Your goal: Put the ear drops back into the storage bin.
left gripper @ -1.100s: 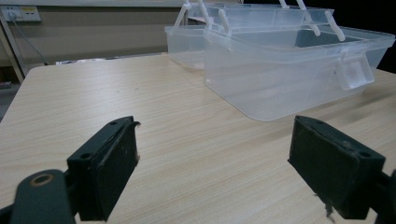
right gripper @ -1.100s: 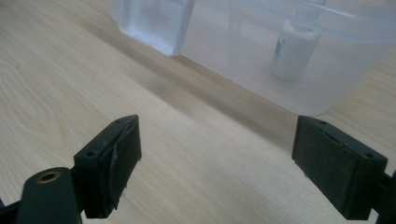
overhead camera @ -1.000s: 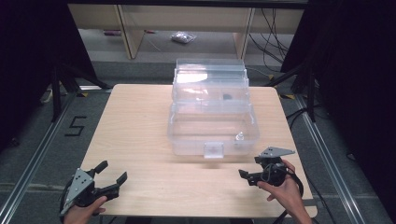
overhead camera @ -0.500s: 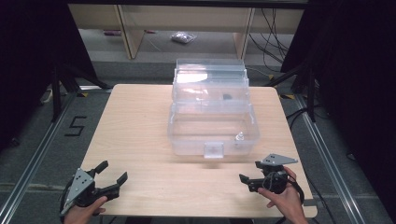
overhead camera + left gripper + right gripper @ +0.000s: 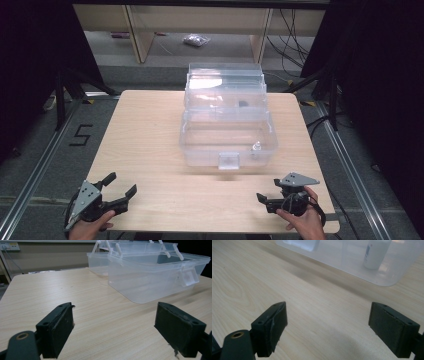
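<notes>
A clear plastic box [image 5: 227, 137] stands open on the far middle part of the wooden table [image 5: 145, 130], its upper trays [image 5: 225, 82] folded back toward the far edge and a latch [image 5: 229, 160] hanging on its near wall. Inside the lower bin, near the right front corner, stands a small white bottle [image 5: 255, 148]; in the right gripper view it stands upright behind the clear wall [image 5: 375, 252]. A small dark thing [image 5: 243, 104] lies in the middle tray, too small to tell.

The left gripper [image 5: 118, 189] is near the table's near left corner, held by a hand [image 5: 90, 229], its jaws spread wide and holding nothing. The right gripper [image 5: 264, 200] is near the near right corner in the other hand [image 5: 302, 222], jaws also wide apart and empty, pointing left across the wood. Both are well apart from the box
</notes>
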Tool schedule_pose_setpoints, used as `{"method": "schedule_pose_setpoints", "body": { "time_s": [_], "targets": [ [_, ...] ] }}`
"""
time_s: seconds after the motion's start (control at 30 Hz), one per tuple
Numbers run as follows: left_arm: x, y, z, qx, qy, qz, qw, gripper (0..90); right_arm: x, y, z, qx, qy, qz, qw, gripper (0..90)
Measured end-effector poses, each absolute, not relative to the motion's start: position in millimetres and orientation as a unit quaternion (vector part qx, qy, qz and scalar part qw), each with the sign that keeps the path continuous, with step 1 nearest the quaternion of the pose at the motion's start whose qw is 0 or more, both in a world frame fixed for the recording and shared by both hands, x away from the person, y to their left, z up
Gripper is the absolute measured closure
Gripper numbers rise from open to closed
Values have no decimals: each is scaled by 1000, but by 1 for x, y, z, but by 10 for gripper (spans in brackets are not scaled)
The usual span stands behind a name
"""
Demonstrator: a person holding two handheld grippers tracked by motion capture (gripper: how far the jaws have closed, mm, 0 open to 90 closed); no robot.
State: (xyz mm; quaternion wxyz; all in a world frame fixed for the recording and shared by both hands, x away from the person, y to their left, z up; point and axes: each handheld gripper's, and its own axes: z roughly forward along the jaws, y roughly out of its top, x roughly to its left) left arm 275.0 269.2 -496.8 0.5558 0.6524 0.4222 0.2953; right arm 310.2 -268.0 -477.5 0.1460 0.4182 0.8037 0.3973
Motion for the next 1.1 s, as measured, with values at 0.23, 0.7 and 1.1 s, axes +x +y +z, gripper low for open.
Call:
{"method": "schedule_pose_setpoints", "body": {
  "time_s": [0.23,0.7,1.1],
  "targets": [
    [275,269,-497,651,421,296,558,147,306,-274,-486,425,800,399,143,164],
    [274,269,-496,653,423,297,553,147,293,-268,-494,425,809,386,124,163],
    [275,269,-497,654,420,295,556,147,294,-268,-494,426,810,382,124,164]
  ]
}}
